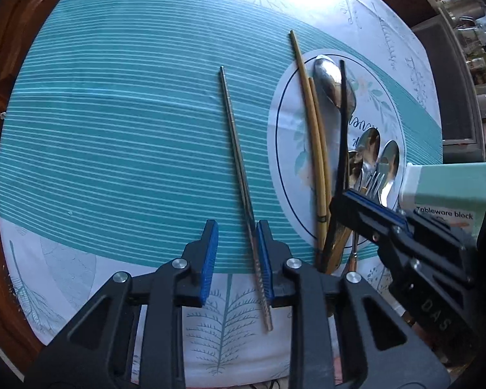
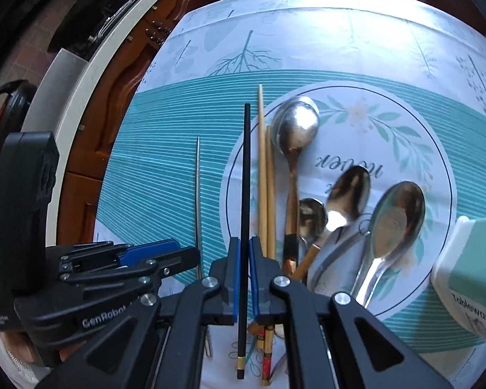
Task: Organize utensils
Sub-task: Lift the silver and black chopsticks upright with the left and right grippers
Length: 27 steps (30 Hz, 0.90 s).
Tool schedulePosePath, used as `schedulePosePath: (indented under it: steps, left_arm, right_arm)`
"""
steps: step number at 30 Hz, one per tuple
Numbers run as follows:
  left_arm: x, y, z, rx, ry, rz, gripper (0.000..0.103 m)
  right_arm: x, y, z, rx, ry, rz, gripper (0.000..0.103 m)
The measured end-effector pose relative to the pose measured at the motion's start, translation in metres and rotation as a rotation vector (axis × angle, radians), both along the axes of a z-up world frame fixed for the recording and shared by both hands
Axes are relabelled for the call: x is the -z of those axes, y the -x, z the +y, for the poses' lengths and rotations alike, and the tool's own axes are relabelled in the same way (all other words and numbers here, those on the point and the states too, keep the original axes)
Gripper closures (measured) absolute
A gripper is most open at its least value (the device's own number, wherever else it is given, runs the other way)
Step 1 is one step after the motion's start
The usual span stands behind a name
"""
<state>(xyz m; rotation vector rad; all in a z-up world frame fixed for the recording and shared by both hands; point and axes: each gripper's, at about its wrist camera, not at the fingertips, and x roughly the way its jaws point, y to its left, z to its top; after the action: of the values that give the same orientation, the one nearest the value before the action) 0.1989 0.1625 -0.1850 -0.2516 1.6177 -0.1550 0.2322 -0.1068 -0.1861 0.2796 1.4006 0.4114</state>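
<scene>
Utensils are lying in a loose pile on the white circle printed on the teal striped tablecloth (image 1: pixel 113 129) covering the table. In the right wrist view, a large steel spoon (image 2: pixel 295 123) is resting bowl-up at the far end, with three more spoons (image 2: pixel 398 217) spreading out to its right and a pair of bamboo chopsticks (image 2: pixel 265 178) lying just beside it on the left.

The right hand-held gripper (image 2: pixel 244 278) is pinching a black chopstick (image 2: pixel 245 178) between its blue pads (image 2: pixel 235 278), the jaws nearly closed on it; the stick is pointing away from the camera, and its gold-banded end is showing below the jaws.

The left hand-held gripper (image 1: pixel 236 259) is hanging with its fingers spread. A steel chopstick (image 1: pixel 236 149) is lying on the teal stripes, apart from the pile, and its near end is running between the fingers, right beside the right-hand blue pad (image 1: pixel 264 259); whether pad and stick are touching cannot be told.

A pale green box (image 1: pixel 447 191) lettered "Tableware block" is sitting at the right edge of the cloth, near the spoons. A fork (image 1: pixel 374 181) is poking out among the spoon handles in the left wrist view.
</scene>
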Motion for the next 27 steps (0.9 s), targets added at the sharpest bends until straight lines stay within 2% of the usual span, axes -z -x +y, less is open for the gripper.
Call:
schedulePosePath:
  steps: [5, 16, 20, 23, 27]
  left_arm:
    - [0.002, -0.006, -0.017, 0.008, -0.054, 0.021, 0.082]
    - [0.011, -0.028, -0.067, 0.017, -0.251, 0.107, 0.082]
    - [0.014, -0.037, -0.093, 0.041, -0.260, 0.108, 0.098]
    - [0.014, -0.038, -0.112, 0.070, -0.274, 0.079, 0.100]
    - [0.013, -0.036, -0.121, 0.064, -0.240, 0.043, 0.100]
  right_arm:
    - [0.002, 0.000, 0.006, 0.012, -0.029, -0.004, 0.098]
    - [-0.003, 0.013, -0.009, 0.025, -0.101, -0.026, 0.098]
    - [0.000, 0.017, -0.015, 0.025, -0.119, -0.019, 0.098]
    - [0.000, 0.019, -0.019, 0.028, -0.141, -0.023, 0.098]
    - [-0.004, 0.024, -0.023, 0.029, -0.166, -0.034, 0.098]
